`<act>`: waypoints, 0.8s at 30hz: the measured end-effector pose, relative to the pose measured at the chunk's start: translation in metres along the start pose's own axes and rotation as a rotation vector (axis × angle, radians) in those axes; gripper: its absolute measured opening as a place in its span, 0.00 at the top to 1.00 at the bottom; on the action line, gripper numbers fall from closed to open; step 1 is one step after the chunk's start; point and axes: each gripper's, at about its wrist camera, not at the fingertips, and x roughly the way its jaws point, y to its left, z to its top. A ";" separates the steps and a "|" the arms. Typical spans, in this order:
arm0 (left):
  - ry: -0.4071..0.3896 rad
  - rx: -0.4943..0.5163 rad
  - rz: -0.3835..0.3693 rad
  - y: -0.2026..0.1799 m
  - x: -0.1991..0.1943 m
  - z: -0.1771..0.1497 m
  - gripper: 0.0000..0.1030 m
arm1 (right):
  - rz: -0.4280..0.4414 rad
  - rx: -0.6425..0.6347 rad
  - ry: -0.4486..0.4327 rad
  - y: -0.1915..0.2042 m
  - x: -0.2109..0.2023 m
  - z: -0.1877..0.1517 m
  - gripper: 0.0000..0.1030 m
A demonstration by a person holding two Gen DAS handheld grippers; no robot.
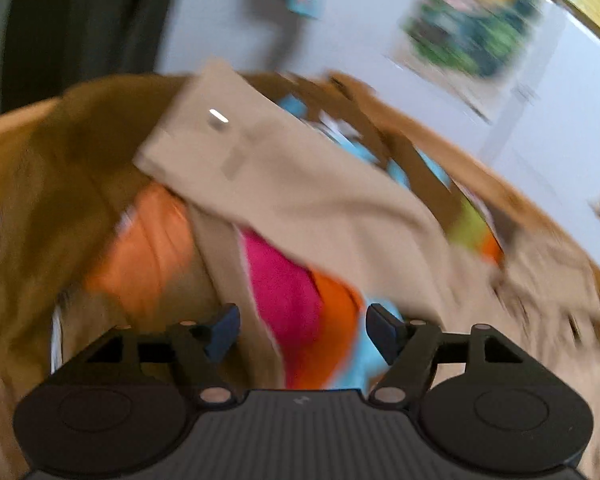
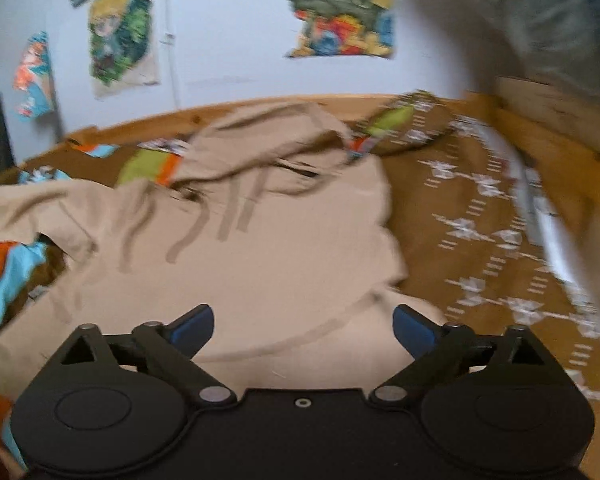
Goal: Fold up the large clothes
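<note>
Both views are motion-blurred. A beige hoodie (image 2: 236, 248) is seen lying crumpled on a bed with a brown patterned cover (image 2: 472, 216); in the right wrist view its body fills the centre and its hood is bunched toward 12 o'clock. In the left wrist view a beige sleeve (image 1: 284, 184) runs from 11 o'clock down toward 4 o'clock over orange, pink and blue bedding (image 1: 288, 300). The left gripper (image 1: 302, 330) is held with its fingers spread wide and nothing between them; the same is noted for the right gripper (image 2: 303, 330), poised over the hem region. The step is judged to be the start: the garment is not yet laid flat and no fold is visible. For the next move, a grasp on the sleeve and on the hem edge is probably called for, so that the hoodie can be spread out. Posters (image 2: 332, 8) are noted on the wall.
</note>
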 end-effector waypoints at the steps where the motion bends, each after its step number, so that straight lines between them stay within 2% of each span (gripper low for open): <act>1: -0.023 -0.046 0.024 0.005 0.011 0.011 0.27 | 0.019 0.003 -0.005 0.010 0.006 0.000 0.05; 4: -0.055 -0.123 0.075 0.012 0.041 0.033 0.29 | 0.075 0.014 -0.011 0.030 0.022 -0.006 0.05; 7: -0.049 -0.189 0.124 0.022 0.069 0.048 0.38 | 0.116 0.014 0.010 0.041 0.031 -0.018 0.05; 12: -0.058 -0.259 0.176 0.025 0.093 0.053 0.49 | 0.110 -0.011 0.050 0.040 0.040 -0.034 0.05; 13: -0.067 -0.277 0.186 0.025 0.095 0.054 0.56 | 0.109 0.004 0.053 0.036 0.040 -0.036 0.05; 14: -0.071 -0.283 0.202 0.025 0.097 0.055 0.68 | 0.109 0.022 0.055 0.033 0.041 -0.037 0.05; 15: -0.073 -0.284 0.216 0.024 0.097 0.055 0.73 | 0.107 0.035 0.055 0.030 0.041 -0.037 0.05; 16: -0.086 -0.284 0.218 0.023 0.096 0.054 0.84 | 0.104 0.048 0.052 0.028 0.041 -0.037 0.05; 20: -0.157 -0.233 0.213 0.009 0.079 0.052 0.91 | 0.102 0.055 0.029 0.023 0.036 -0.036 0.05; 24: -0.299 -0.056 0.161 -0.033 0.043 0.056 0.93 | 0.111 0.051 -0.004 0.022 0.030 -0.031 0.05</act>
